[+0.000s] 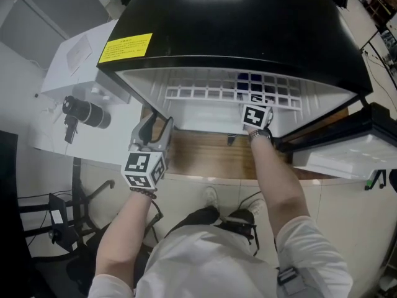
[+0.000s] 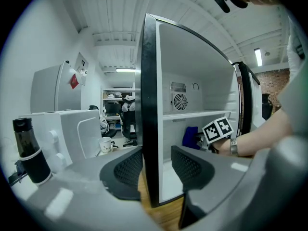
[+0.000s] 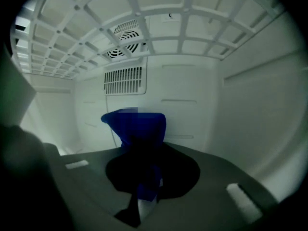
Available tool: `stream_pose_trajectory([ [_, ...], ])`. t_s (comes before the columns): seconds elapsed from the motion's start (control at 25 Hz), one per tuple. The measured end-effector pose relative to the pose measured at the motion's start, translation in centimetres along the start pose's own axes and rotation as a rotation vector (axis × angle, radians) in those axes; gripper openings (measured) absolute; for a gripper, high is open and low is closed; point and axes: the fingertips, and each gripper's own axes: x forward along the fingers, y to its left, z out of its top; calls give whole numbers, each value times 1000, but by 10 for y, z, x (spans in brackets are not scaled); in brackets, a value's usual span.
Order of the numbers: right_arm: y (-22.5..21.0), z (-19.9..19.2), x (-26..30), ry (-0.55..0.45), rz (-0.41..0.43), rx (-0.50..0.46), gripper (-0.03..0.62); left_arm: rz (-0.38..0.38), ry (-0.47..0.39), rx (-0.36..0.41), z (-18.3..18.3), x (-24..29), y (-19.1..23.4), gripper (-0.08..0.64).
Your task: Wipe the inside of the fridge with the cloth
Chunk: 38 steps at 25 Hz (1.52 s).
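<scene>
White fridge (image 3: 250, 105) walls are closing around the right gripper (image 3: 144, 172), which is pinching the blue cloth (image 3: 142, 129) under the shelf (image 3: 144, 13). The left gripper (image 1: 155, 129) is waiting, fingers spread around the side wall's edge. Wiping seems to be going on; next, the cloth needs pressing on a wall.

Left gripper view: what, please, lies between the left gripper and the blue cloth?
In the left gripper view, the fridge's black side-wall edge stands before the open jaws of the left gripper; past it, only white fridge interior leads to the blue cloth.
</scene>
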Motion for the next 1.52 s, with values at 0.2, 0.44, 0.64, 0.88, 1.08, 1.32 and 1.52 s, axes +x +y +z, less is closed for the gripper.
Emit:
stream_pose_trajectory([
  [0.2,-24,-3,-4,14,-55,8,41,7,4,2,0,0,0,179],
  [0.44,-41,-4,-9,28,-120,16,41,12,5,2,0,1,0,181],
  [0.64,-50,-4,-14,35,-147,19,41,11,9,8,-1,1,0,179],
  [0.88,-39,2,-26,7,-112,32,42,6,6,7,-1,1,0,179],
  [1.08,16,19,-42,-54,10,48,41,-3,-3,0,0,2,-1,179],
  [1.32,105,31,-50,-82,181,73,41,-13,-4,-3,0,2,-2,179],
  [1.52,178,22,-48,-49,308,75,41,-24,-1,-2,0,1,-2,178],
])
